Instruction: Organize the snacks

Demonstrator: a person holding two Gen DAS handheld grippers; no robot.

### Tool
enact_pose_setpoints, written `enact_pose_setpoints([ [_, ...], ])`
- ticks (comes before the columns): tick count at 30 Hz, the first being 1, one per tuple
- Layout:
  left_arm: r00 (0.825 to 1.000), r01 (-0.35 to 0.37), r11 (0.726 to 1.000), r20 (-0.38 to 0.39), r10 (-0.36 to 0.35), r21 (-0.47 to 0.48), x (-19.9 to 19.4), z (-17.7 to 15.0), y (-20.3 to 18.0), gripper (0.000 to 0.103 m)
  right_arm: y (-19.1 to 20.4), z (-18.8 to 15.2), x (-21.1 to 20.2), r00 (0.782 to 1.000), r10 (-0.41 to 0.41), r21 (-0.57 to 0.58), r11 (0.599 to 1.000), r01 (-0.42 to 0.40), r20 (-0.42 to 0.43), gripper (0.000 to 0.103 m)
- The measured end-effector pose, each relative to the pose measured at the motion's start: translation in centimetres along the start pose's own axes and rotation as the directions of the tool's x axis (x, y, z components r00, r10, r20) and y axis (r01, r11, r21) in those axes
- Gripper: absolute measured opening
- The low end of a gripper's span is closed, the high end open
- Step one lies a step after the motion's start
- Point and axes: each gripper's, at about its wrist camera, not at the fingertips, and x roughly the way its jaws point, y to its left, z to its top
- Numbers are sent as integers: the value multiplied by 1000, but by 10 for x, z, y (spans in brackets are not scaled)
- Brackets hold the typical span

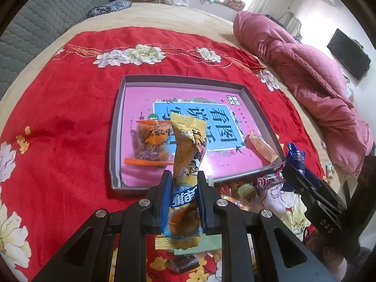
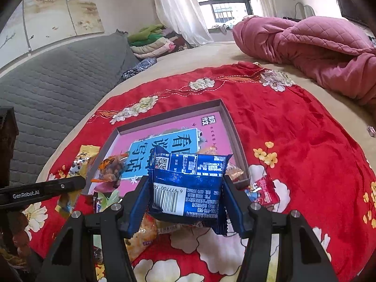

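Left wrist view: left gripper [image 1: 183,183] jaws pinching yellow snack packet [image 1: 188,155], upright, just before near rim of shallow box [image 1: 117,122]. Orange-wrapped snack [image 1: 150,145] inside box, left side; box middle free.

Right wrist view: right gripper [image 2: 185,197] jaws clamp blue snack pack [image 2: 188,188] near box's near rim; loose snacks [image 2: 143,232] below.

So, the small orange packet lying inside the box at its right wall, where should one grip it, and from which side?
Probably across the narrow middle of the small orange packet, coming from above. It lies flat and slanted, close beside the box wall, so a sideways approach there looks blocked. Turning the fingers across its long axis lets one finger fit on the open pink floor side.
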Motion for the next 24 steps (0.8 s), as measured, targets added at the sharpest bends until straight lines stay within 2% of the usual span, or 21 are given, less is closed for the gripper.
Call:
enact_pose_setpoints([
  [24,999,-7,1000,-35,7,-21,44,24,-2,21,-5,15,35,1000,13,-13,1000,-13,14,60],
])
